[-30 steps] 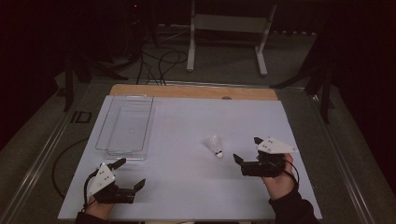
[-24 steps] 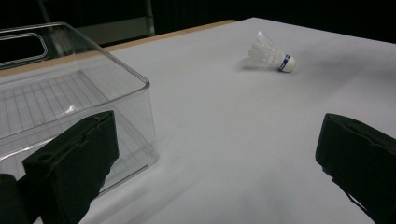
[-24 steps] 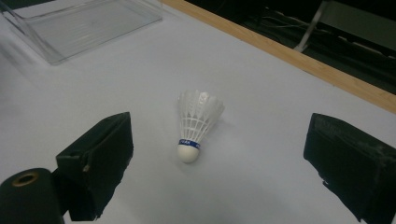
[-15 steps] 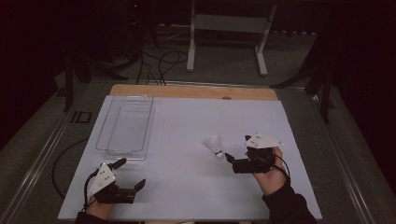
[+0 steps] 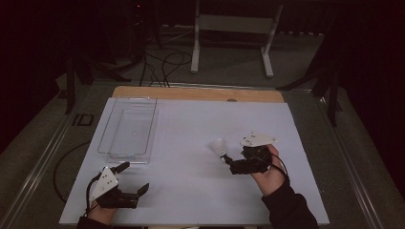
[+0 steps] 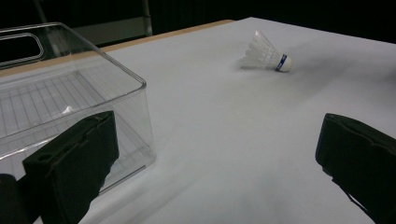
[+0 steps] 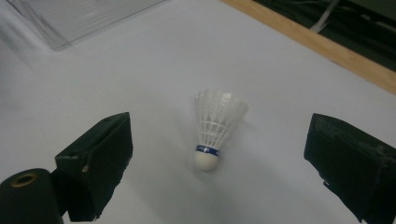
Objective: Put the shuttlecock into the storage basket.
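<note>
1. One shuttlecock lies on its side on the white table sheet, right of centre, well apart from the clear plastic bin at the left.
2. Shuttlecock, seen in the right gripper view: white feather skirt, blue band, white cork nose turned toward the camera.
3. Right gripper, high view: held low by the person's right hand, its tips just beside the shuttlecock on the near side. Whether they touch cannot be told from that view.
4. Right gripper view: both black jaws stand wide apart, one on each side of the shuttlecock, with bare sheet between each jaw and it. Nothing is gripped.
5. Left gripper, high view: rests at the near left part of the sheet, in front of the bin's near end, far from the shuttlecock.
6. Left gripper view: jaws spread wide and empty; one jaw sits just before the bin's near corner, and the shuttlecock lies far off across the sheet.
7. The bin holds nothing visible; ribbed floor shows through its walls.
8. A wooden table edge runs along the far side of the sheet.
</note>
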`<state>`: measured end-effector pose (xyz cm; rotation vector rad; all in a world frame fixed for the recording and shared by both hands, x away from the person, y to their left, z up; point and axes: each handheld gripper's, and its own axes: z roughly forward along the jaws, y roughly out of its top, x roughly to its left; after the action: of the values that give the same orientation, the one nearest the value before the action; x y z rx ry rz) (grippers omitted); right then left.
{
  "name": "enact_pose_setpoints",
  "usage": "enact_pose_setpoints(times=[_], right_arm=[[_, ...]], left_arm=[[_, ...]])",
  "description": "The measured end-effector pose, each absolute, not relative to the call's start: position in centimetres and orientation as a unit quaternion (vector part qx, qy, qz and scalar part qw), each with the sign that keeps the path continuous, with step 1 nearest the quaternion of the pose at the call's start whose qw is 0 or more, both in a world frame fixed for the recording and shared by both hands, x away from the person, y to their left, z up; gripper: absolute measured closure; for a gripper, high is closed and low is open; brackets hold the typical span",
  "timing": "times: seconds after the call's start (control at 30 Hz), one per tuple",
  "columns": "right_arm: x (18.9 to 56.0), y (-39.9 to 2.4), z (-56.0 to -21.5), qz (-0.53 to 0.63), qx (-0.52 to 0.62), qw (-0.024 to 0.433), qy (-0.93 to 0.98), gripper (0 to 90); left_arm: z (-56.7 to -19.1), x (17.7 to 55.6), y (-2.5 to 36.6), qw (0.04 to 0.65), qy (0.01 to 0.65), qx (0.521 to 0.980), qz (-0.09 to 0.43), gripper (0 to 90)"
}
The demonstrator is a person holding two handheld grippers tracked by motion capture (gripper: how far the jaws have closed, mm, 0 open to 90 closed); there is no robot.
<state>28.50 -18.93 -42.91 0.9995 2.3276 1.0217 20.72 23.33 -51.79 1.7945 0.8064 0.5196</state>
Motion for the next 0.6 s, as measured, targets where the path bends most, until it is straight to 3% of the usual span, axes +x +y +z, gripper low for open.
enact_pose_setpoints(times=[0.6], right_arm=[[30.2,-17.8,-44.3,0.306,0.414,0.166,0.841,7.6]], left_arm=[[-51.8,20.7,23.3,0.529,0.335,0.75,0.214,0.0]])
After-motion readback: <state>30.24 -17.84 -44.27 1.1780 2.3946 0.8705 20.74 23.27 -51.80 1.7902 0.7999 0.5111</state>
